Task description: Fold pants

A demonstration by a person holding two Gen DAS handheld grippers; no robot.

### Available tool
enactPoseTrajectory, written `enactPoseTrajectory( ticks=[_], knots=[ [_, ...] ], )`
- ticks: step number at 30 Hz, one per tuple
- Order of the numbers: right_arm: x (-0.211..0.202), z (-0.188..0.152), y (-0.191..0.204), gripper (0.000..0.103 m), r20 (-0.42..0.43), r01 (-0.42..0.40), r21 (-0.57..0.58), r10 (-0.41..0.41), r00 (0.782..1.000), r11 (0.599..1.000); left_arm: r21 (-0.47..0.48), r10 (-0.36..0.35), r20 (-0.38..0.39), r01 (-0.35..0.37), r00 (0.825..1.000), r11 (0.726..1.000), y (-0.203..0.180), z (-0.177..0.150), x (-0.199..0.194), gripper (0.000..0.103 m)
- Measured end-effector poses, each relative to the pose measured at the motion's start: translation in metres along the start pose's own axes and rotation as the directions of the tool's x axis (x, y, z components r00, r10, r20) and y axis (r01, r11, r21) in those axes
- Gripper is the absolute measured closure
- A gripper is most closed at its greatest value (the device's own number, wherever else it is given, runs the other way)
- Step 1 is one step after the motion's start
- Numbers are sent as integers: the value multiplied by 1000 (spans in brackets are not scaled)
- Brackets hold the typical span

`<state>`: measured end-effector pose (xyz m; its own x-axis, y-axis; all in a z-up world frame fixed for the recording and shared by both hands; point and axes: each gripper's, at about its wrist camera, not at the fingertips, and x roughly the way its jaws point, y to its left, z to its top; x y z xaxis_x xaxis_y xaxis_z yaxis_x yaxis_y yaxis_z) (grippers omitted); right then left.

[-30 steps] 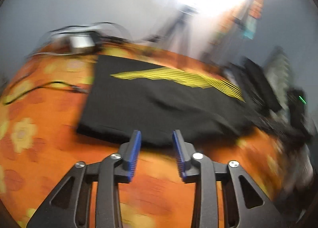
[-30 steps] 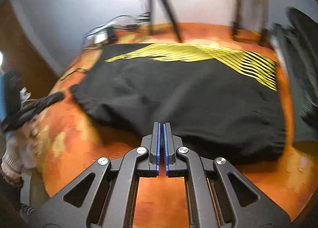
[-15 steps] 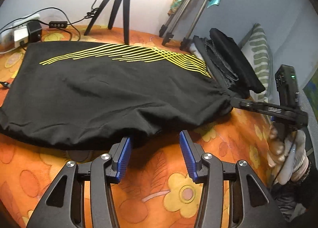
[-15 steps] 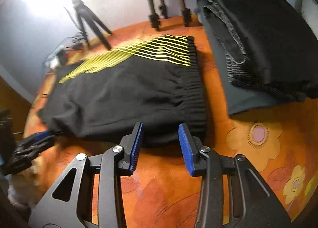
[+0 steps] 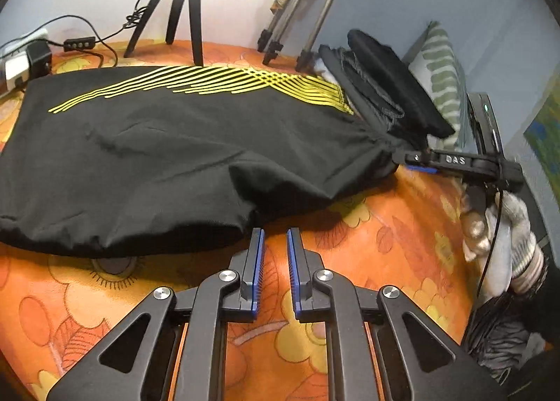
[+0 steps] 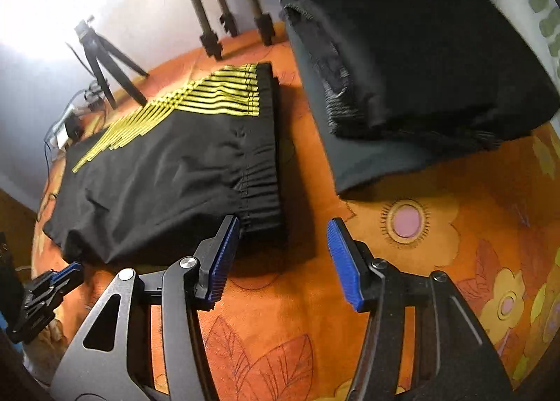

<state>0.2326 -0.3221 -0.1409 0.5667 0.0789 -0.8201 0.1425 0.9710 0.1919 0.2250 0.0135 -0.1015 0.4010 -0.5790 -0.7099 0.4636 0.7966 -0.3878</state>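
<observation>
Black pants ahead of tongs.

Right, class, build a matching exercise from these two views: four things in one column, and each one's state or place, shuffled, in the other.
1. left gripper
2. right gripper
3. pants
4. stack of dark clothes

a. piled beyond the waistband
b. jaws wide apart at the waistband corner
c. lying flat, yellow stripes up
d. jaws nearly closed, holding nothing

1-d, 2-b, 3-c, 4-a
</observation>
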Motion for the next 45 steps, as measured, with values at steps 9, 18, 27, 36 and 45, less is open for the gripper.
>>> enactPoseTrajectory(
  ticks=[9,18,27,36,45],
  knots=[
    [-42,-10,77,48,243,134,-294,-62,968,946,-69,13,46,-10,999,998,28,-16,-55,70],
    [-42,-39,169,48,56,-156,-540,220,974,827,-366,194,162,-124,968,922,120,-25,-122,58],
    [-31,-59,276,48,-36,-278,-673,345,938,686,-593,214,154,-83,965,801,168,-33,-126,49],
    [18,-80,364,48,-174,-330,-783,323,930,528,-647,289,97,-160,952,745,184,-33,-127,49],
    [54,-78,387,51,-209,-337,-791,292,933,510,-627,312,31,-224,950,746,178,-19,-96,49]
  ],
)
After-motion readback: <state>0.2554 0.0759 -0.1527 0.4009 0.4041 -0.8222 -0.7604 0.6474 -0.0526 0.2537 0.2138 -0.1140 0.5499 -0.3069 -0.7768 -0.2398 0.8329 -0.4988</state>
